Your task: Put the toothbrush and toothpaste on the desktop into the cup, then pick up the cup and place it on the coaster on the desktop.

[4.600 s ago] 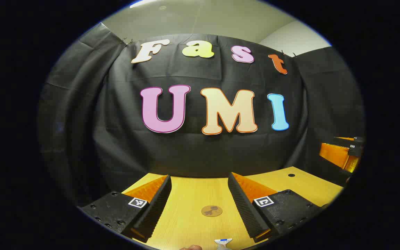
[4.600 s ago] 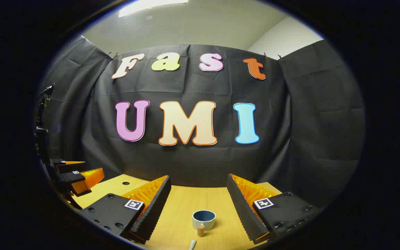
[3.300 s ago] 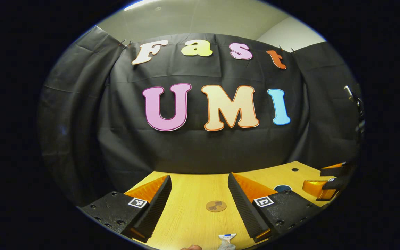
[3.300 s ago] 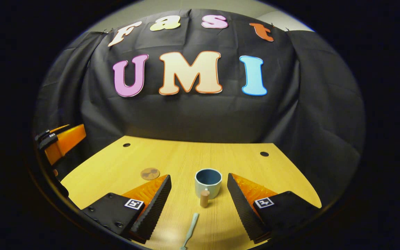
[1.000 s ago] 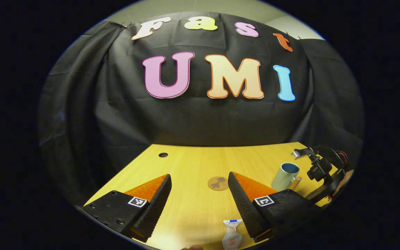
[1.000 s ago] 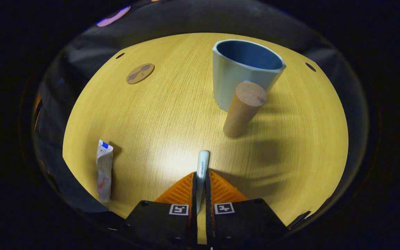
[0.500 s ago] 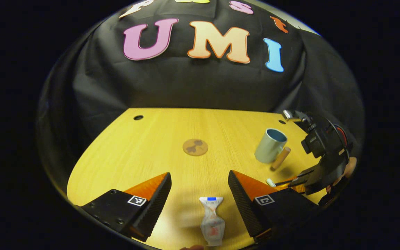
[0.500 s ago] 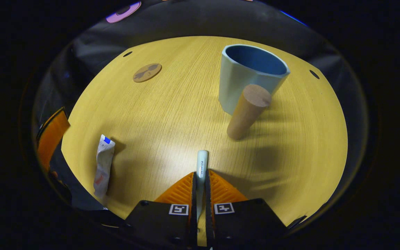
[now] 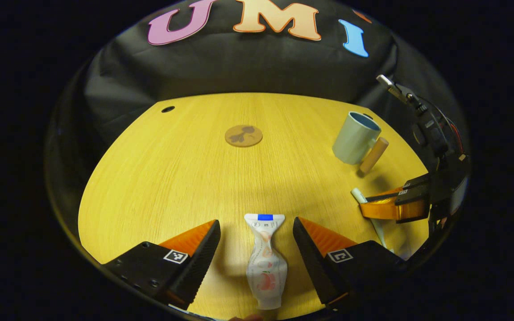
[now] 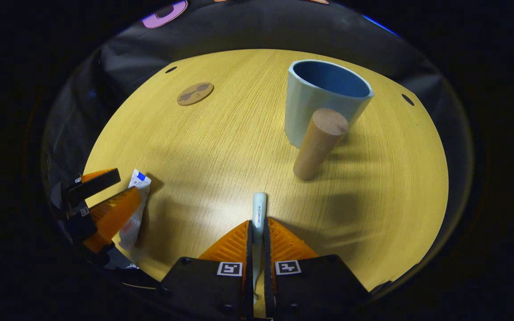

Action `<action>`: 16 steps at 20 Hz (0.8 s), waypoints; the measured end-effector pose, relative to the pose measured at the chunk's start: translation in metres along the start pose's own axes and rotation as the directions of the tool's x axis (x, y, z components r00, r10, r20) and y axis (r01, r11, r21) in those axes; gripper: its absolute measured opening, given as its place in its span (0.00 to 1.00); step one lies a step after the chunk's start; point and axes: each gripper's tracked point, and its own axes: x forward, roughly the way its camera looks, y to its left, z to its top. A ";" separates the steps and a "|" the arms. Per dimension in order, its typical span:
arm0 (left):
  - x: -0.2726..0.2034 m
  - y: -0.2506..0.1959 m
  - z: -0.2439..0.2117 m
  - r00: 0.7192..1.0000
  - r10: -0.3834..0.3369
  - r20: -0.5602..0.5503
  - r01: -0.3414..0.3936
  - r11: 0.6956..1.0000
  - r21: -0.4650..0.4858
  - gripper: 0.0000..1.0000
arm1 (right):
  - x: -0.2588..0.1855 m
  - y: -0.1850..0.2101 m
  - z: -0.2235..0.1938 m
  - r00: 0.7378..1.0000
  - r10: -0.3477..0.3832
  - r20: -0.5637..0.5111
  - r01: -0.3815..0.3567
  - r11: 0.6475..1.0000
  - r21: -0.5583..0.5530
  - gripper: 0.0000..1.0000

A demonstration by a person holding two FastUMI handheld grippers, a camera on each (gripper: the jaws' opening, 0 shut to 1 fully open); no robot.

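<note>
Since half a second ago, the left gripper has dropped toward the toothpaste, which now lies flat on the desktop between its spread, empty fingers; whether they touch it is unclear. Farther right, the toothbrush is partly hidden by the right gripper. The cup and coaster stand well apart.

From the right gripper view, the right gripper is clenched on the toothbrush, most of it hidden between the fingers. The cup stands ahead.
</note>
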 end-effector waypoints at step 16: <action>0.017 -0.002 -0.011 0.999 0.035 -0.034 -0.036 0.999 -0.013 0.51 | 0.002 -0.005 -0.004 1.000 0.018 0.011 -0.018 1.000 -0.008 0.12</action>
